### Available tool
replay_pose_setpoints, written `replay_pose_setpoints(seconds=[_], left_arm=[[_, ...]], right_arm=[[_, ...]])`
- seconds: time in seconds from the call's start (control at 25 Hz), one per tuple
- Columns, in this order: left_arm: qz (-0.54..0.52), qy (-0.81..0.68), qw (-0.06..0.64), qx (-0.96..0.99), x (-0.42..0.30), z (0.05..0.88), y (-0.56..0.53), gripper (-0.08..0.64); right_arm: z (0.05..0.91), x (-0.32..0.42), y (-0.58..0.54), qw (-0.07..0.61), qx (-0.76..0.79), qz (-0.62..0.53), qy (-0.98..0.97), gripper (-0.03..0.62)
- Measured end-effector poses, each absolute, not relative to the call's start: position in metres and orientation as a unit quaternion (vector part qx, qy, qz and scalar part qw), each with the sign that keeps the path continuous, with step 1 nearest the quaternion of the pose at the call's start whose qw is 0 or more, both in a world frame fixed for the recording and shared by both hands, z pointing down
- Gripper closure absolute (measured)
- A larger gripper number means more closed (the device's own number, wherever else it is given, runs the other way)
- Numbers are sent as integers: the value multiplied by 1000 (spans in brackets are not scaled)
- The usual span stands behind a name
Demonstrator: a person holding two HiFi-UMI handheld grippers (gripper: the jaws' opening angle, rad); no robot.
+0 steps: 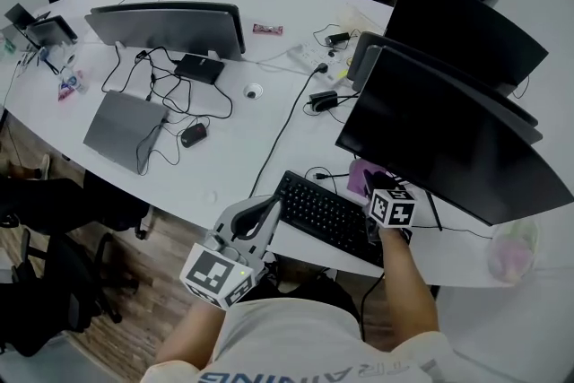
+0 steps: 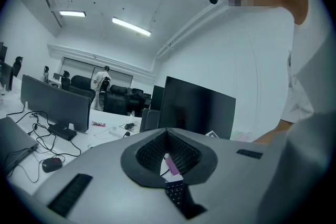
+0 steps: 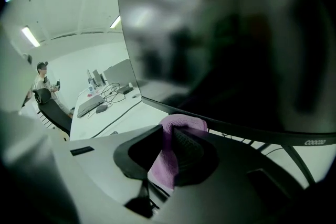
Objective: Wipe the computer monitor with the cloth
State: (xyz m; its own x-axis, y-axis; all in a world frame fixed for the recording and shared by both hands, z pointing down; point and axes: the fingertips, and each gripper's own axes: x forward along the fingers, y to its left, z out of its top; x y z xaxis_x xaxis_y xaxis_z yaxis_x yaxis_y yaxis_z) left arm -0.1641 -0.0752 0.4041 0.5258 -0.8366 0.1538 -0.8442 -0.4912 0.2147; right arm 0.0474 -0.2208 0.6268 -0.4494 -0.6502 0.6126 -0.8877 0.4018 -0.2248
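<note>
Head view: right gripper point(image 1: 392, 209) sat low in front of the near monitor point(image 1: 448, 130). The purple cloth point(image 1: 362, 178) was bunched at its tip, just below the screen's lower edge and beyond the keyboard point(image 1: 327, 213). Left gripper point(image 1: 235, 248) hung near the desk edge, well apart from the screen.

Left gripper view: jaws closed tip to tip, nothing between them.

Right gripper view: jaws clamped on the cloth, one fold poking up close under the dark panel; contact uncertain.

Judgement: lift the fold onto the glass, press lightly, stroke evenly, and keep the hard jaw tips off the panel.
</note>
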Motion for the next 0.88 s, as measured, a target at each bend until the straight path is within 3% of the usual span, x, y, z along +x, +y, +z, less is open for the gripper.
replay_pose_setpoints(seconds=[0.88], left_arm=[[21,-510,128,850,-230,411,-88,552]], right_arm=[[631,-50,-244,215,438,264,-832,525]])
